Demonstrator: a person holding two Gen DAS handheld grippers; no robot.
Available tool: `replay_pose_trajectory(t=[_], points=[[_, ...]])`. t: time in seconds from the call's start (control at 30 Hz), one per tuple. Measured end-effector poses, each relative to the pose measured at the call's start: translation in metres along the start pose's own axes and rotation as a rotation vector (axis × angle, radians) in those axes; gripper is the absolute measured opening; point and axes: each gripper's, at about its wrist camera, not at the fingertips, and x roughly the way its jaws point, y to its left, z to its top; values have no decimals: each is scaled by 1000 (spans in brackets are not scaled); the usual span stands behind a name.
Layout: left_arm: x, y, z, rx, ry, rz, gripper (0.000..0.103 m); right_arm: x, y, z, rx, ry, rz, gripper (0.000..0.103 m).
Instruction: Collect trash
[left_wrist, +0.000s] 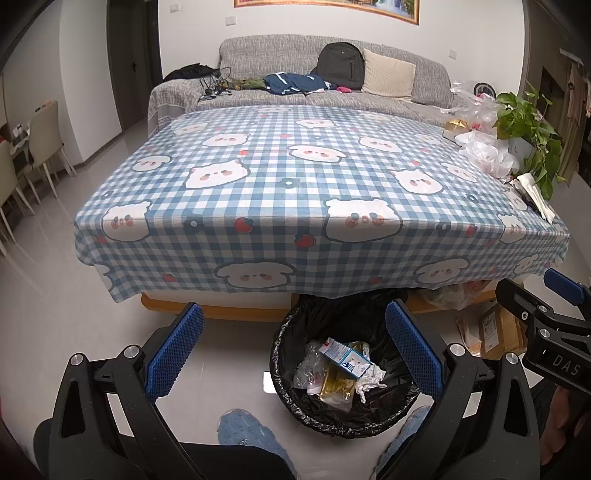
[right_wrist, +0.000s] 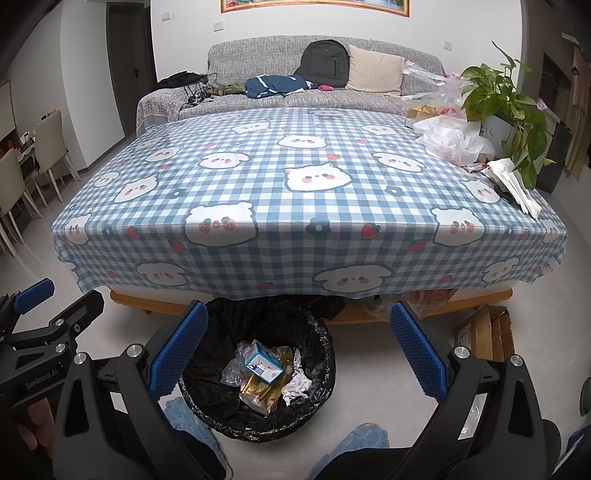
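Note:
A bin with a black liner (left_wrist: 295, 406) (right_wrist: 317, 332) stands on the floor at the near edge of the table. Inside lie a blue-and-white carton (left_wrist: 345, 357) (right_wrist: 261, 363), a gold wrapper (left_wrist: 334, 387) (right_wrist: 258, 391), clear plastic and crumpled paper. My left gripper (left_wrist: 293, 354) is open and empty above the floor, just left of and over the bin. My right gripper (right_wrist: 297, 350) is open and empty, held over the bin. Each gripper shows at the edge of the other's view: the right one (left_wrist: 546, 314), the left one (right_wrist: 48, 314).
A table with a blue checked cloth (left_wrist: 288, 177) (right_wrist: 295, 184) fills the middle. At its far right are plastic bags (right_wrist: 450, 140), papers (right_wrist: 517, 184) and a potted plant (right_wrist: 506, 99). Cardboard (right_wrist: 487, 332) lies on the floor right. A sofa stands behind, chairs at left.

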Motion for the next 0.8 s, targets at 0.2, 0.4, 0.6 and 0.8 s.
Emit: replay_pose_trajectory(t=[0.2,0.4,0.6,0.8], points=[[0,0,1,0,4,-3,97,0,0,-1,0,1,0,95],[1,-1,1,-1,9,-10,97,0,1,-2,-1,3,1,95],[1,-2,1,-6,12,-23,97,0,3,-3,-1,5,1,95],[0,-3,1,6,14,-13,97,1,2,-3,0,6,3,95]])
